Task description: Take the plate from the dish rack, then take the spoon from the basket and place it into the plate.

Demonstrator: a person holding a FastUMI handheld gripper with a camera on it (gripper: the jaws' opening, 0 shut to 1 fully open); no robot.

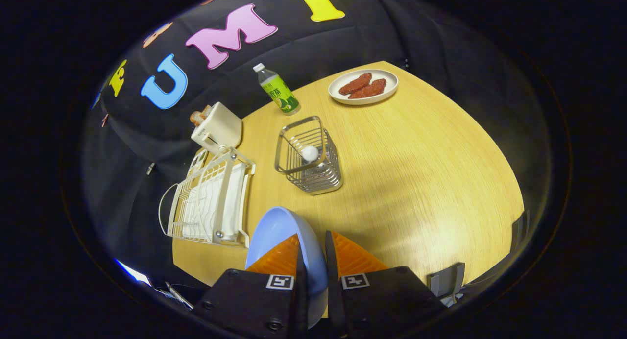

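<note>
My gripper (313, 237) is shut on the rim of a light blue plate (279, 229), which stands on edge between the two fingers above the wooden table (416, 172). The white dish rack (210, 204) lies beyond and left of the fingers, with a white plate still in its slots. A wire metal basket (309, 155) stands ahead of the fingers, right of the rack. A spoon with a white rounded end (309, 153) stands inside it.
A cream toaster (217, 127) holding toast sits behind the rack. A green-labelled bottle (277, 90) stands behind the basket. A white plate (363, 86) with two reddish food pieces sits at the table's far edge. Bare wood spreads right of the basket.
</note>
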